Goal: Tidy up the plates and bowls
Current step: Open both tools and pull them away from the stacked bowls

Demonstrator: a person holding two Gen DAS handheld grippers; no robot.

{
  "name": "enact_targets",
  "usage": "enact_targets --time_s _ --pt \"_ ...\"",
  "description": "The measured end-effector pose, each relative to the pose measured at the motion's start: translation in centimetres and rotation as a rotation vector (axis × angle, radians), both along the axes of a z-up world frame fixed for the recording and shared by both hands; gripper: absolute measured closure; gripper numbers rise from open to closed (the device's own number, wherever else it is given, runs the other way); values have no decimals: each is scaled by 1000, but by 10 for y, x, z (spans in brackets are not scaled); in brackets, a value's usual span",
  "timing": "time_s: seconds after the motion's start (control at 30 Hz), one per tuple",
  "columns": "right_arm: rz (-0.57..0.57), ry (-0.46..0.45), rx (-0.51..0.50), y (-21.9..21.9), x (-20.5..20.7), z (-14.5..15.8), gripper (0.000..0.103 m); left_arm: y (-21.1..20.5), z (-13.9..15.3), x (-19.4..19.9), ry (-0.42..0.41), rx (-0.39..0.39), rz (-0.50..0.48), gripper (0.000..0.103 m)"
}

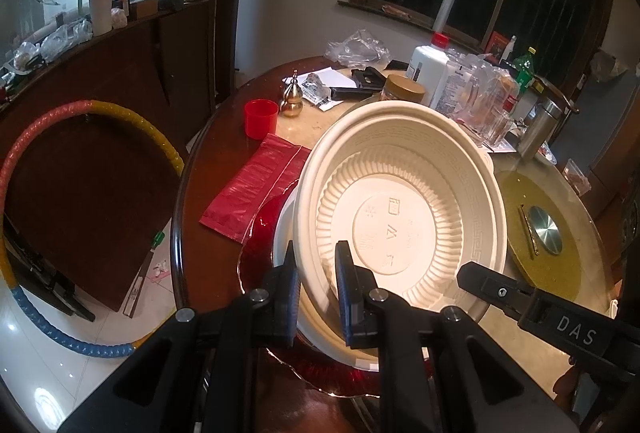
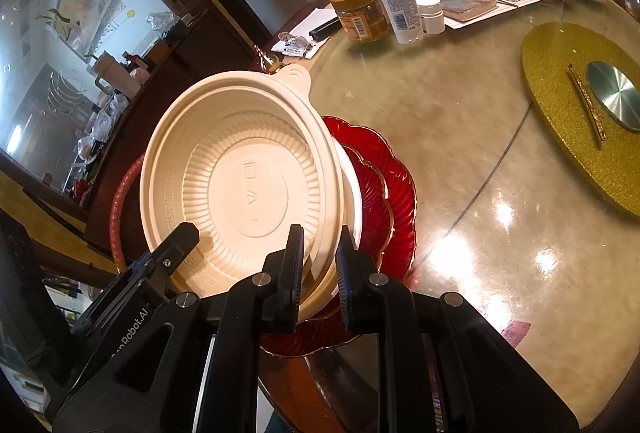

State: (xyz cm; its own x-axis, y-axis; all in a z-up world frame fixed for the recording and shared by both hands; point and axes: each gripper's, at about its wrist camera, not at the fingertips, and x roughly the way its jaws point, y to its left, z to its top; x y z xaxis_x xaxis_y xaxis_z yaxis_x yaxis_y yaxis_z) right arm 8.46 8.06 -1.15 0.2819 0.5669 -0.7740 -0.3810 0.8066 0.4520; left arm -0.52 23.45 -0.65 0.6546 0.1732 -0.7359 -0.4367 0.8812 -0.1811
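My left gripper (image 1: 316,289) clamps the near rim of the cream bowl (image 1: 400,201), one finger inside, one outside. My right gripper (image 2: 318,273) pinches the same bowl's opposite rim. The bowl hangs tilted between them, over a white plate (image 2: 354,193) stacked on red glass plates (image 2: 384,177). Farther off on the table (image 2: 460,121) lie a gold mat (image 2: 568,81) and a jar (image 2: 362,13).

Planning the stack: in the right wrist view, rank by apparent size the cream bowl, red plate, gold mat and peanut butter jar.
1. cream bowl, nearest the camera
2. gold mat, partly cropped
3. red plate, mostly hidden, so unsure against the mat
4. peanut butter jar
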Motion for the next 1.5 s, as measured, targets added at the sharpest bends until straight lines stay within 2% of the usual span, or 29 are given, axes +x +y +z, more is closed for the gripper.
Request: enact_targets --time_s 0.07,0.17,0.2,0.23,0.3,0.6,0.67,0.73,0.77,0.83,0.9,1.07,1.1,1.2,1.3,1.37,1.43,1.5 --pt "-1 -1 0 0 0 0 86 1 1 -1 -3 -2 6 87" --pt "-21 -17 1 -2 0 4 67 4 3 -4 -8 2 35 82" --pt "-28 -20 11 -4 0 5 57 6 5 -6 -16 2 45 74" --pt "-36 -26 19 -6 -1 7 53 7 8 -8 -30 4 55 62" --pt "-38 -39 18 -7 -2 11 53 9 11 -11 -51 7 67 51" --pt "-62 -56 81 -22 -4 18 53 4 23 -17 -110 36 85 50" --pt "-76 -58 107 -30 -5 18 53 -1 26 -17 -126 44 80 42" --pt "-88 -66 124 -37 -8 18 53 -6 29 -18 -147 46 63 24" --pt "-96 -71 128 -43 -9 17 52 -10 30 -17 -156 51 51 20" --pt "-117 -74 128 -54 -11 14 37 -20 33 -17 -170 73 30 20" --pt "-146 -70 127 -68 -12 9 32 -36 35 -13 -171 106 -9 20" --pt "-234 -49 90 -110 -12 -8 31 -73 27 -1 -134 121 -125 19" --pt "-259 -45 84 -122 -13 -12 30 -79 25 2 -124 123 -148 19" --pt "-317 -34 90 -154 -15 -20 16 -107 18 10 -97 131 -245 19" --pt "-372 -23 71 -185 -20 -25 15 -130 16 16 -86 134 -321 19" --pt "-396 -39 10 -205 -24 -26 13 -143 16 19 -81 133 -359 19" --pt "-409 -49 -8 -224 -27 -27 2 -156 15 23 -75 135 -394 19" --pt "-434 -41 5 -244 -31 -28 2 -170 14 28 -64 124 -430 19"
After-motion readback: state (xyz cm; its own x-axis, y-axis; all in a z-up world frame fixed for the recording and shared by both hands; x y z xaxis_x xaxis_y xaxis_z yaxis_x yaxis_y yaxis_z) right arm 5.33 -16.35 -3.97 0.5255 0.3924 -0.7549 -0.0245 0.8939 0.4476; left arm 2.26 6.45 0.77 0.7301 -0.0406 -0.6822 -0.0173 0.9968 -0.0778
